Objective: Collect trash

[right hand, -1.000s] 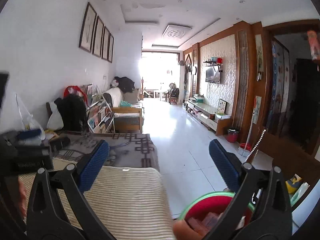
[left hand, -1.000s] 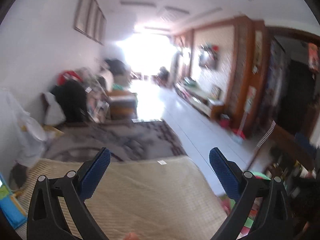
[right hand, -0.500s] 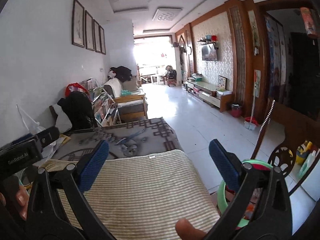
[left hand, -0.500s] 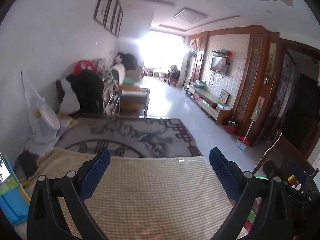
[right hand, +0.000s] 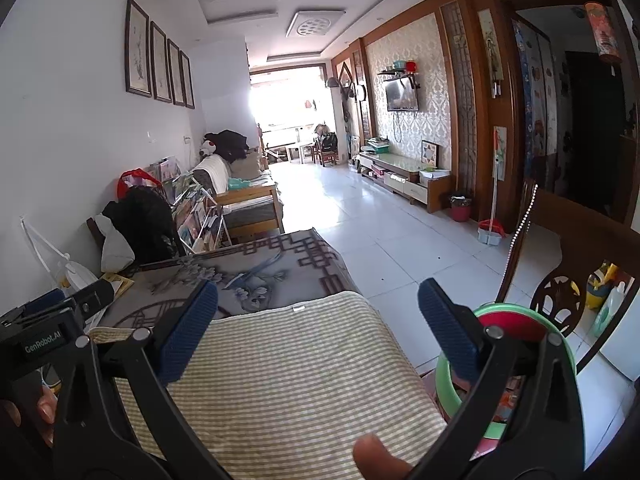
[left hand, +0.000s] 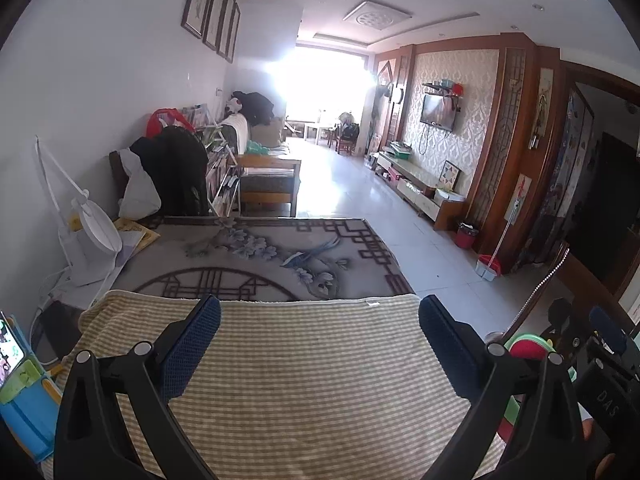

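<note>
Green-rimmed bin (right hand: 520,364) with a red interior sits low on the floor at the right edge of the striped mat (right hand: 288,380), partly hidden behind the right finger of the right gripper (right hand: 318,328). Coloured scraps show inside it; what they are cannot be told. Left wrist view: same bin (left hand: 532,350) visible only as a green and red sliver past the mat's right side.

Right gripper: jaws spread wide, nothing between the blue pads (right hand: 190,334), held over the mat. A fingertip (right hand: 378,458) shows at the bottom edge.

Left gripper (left hand: 320,344): jaws also wide apart, empty, over the yellow-and-white striped mat (left hand: 312,384).

Mat surface bare, no loose items visible on it. Beyond it lies a grey patterned blanket (left hand: 272,256). White desk lamp (left hand: 86,232) stands at the left by the wall. White tiled floor (right hand: 404,236) runs to the bright far window.
</note>
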The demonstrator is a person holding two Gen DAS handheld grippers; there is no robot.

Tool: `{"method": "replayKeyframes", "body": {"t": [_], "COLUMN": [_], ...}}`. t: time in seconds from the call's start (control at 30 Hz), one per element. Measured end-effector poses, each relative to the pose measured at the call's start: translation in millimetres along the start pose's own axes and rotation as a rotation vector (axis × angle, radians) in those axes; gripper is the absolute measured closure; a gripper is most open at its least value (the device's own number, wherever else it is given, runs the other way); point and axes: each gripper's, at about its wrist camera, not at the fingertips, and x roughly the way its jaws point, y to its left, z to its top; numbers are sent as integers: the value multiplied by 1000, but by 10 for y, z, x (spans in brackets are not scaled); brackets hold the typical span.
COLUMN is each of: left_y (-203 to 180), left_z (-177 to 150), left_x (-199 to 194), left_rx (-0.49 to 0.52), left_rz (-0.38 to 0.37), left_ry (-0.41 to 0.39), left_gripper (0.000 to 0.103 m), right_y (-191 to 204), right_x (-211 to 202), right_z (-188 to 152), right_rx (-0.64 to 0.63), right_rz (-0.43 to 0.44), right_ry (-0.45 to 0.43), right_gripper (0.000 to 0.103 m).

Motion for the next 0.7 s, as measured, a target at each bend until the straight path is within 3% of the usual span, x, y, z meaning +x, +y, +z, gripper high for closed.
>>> {"method": "replayKeyframes", "body": {"t": [0.7], "left_y": [24], "left_z": [-45], "left_x": [64], "left_rx": [3], "left_rz": [11], "left_ry": [13], "left_gripper": [8], "right_y": [94], "right_x": [57], "right_z": [-27], "right_rx": [-19], "right_rz": [30], "right_ry": [21], "right_gripper": [4]}}
